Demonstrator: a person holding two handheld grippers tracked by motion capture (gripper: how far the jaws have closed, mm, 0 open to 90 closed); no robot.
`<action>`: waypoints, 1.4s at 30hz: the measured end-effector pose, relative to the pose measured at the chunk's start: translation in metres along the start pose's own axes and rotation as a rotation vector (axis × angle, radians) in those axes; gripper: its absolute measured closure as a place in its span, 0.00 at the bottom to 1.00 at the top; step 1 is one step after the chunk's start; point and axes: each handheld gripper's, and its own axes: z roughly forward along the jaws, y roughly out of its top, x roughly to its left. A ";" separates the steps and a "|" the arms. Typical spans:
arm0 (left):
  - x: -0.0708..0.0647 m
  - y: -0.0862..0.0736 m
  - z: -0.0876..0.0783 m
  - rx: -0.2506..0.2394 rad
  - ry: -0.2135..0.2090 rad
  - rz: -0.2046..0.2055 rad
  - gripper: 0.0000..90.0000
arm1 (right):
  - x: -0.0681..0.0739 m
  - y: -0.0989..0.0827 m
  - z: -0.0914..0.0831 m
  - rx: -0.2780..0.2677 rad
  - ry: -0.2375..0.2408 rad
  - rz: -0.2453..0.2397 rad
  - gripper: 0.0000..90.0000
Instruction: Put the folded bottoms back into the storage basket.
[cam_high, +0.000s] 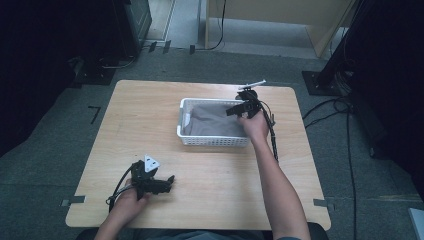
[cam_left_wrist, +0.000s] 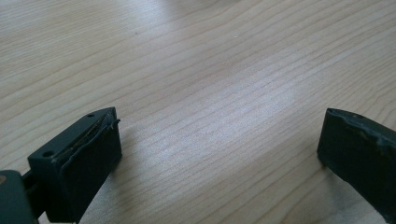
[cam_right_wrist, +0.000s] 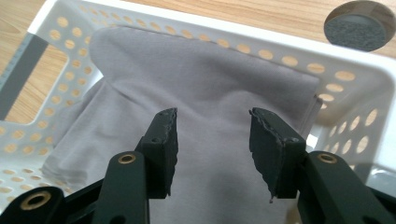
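**Cloth laid in basket, right tongs parted above it**

The right tongs (cam_right_wrist: 212, 154) are seen about half open, nothing between the pads, with the grey cloth (cam_right_wrist: 201, 84) lying just beneath them inside the white basket (cam_right_wrist: 345, 77). The release appears done; the tongs are best lifted straight up so no fold is snagged and dragged over the rim. Well apart, the left tongs (cam_left_wrist: 219, 154) are held wide open and empty, low over the bare desk (cam_left_wrist: 210, 56).

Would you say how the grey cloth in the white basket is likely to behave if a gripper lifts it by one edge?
The grey cloth lies creased and slumped, so probably floppy and light. The white basket might shift if it snags.
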 end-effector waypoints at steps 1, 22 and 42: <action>0.000 0.000 0.000 0.000 0.000 0.000 0.00 | 0.000 -0.003 -0.001 -0.004 0.007 0.009 0.58; 0.000 0.000 0.000 0.000 0.000 0.000 0.00 | 0.027 -0.043 -0.040 -0.072 0.026 -0.153 0.55; 0.000 0.000 0.000 0.000 0.000 0.000 0.00 | 0.026 -0.097 -0.071 -0.119 0.081 -0.222 0.54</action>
